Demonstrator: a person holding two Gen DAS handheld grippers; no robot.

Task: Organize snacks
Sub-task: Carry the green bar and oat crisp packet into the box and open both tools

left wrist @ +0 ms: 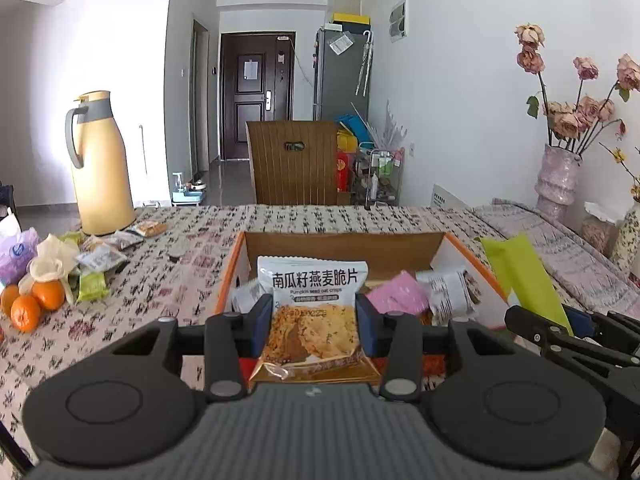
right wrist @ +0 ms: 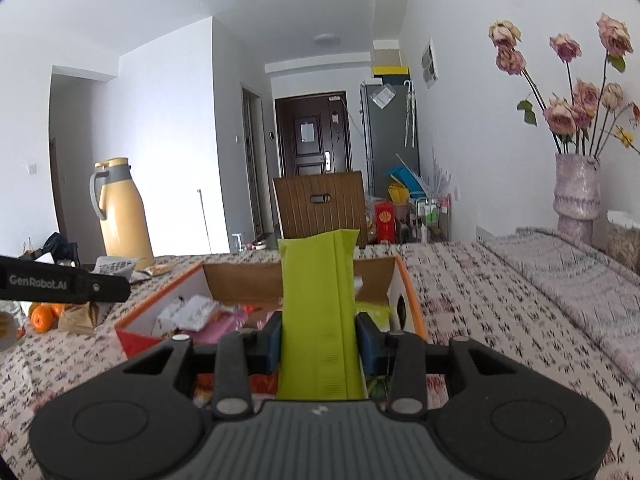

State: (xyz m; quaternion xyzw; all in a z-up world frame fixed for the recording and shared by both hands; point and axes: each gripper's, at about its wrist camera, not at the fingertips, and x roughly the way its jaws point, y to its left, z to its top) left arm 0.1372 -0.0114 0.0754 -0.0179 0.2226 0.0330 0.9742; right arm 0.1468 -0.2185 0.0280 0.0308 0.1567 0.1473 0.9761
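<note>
Left wrist: gripper hides packet's sides.

Readable print on one snack packet and one tool arm.
Printed in bold black on the white-topped oat-crisp snack packet: "南瓜籽燕麦脆片", with "Pumpkin seed oat crisps" beneath; smaller lines below too blurred to read. Lettered in grey on the black plastic left tool arm: "GenRobot.AI".

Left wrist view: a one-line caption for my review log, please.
Left tool grips a pumpkin seed oat crisp packet over the orange-edged snack box; loose snacks and oranges wait on the table.
</note>
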